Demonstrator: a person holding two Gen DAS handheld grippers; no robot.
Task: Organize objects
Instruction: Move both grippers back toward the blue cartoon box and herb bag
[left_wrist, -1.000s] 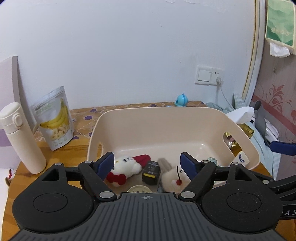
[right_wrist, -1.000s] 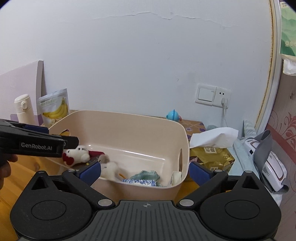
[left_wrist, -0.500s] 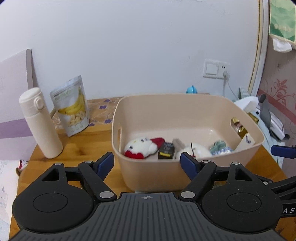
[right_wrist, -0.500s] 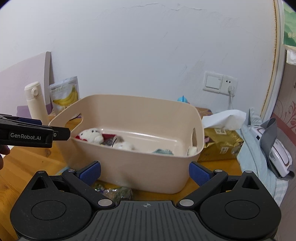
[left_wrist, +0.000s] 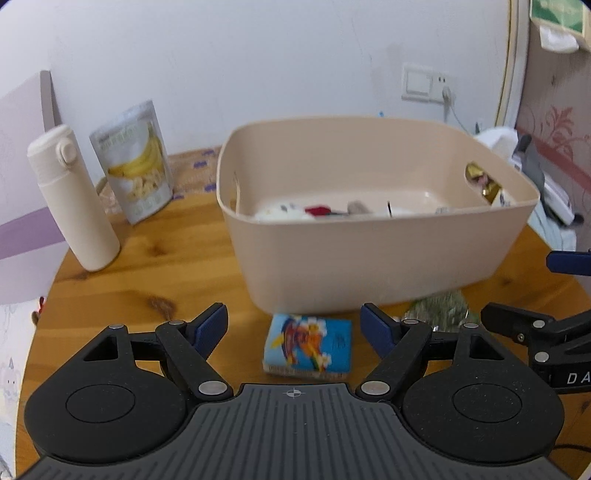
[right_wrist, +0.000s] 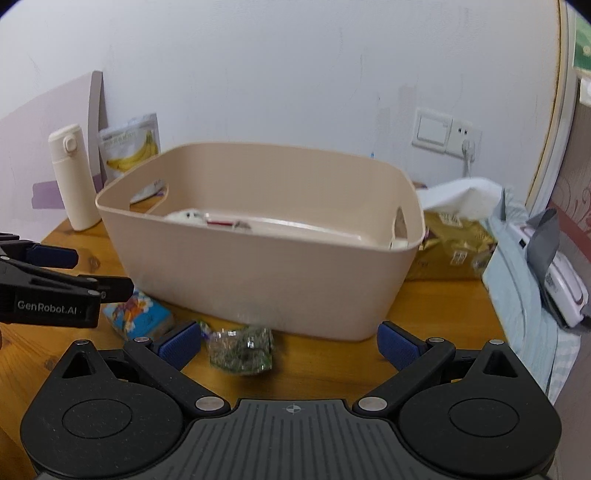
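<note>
A beige plastic bin stands on the wooden table and holds plush toys and several small items. In front of it lie a blue picture-print pack and a clear bag of green stuff. My left gripper is open, with the blue pack lying between its fingers. The right gripper is open too, just short of the green bag, which lies nearer its left finger. Neither holds anything.
A cream flask and a banana-chip pouch stand at the back left. A gold packet, white cloth and a pale device crowd the right. A wall stands behind.
Both grippers have pulled back and lowered from over the bin. The blue pack and green bag in front of the bin have come into view.
</note>
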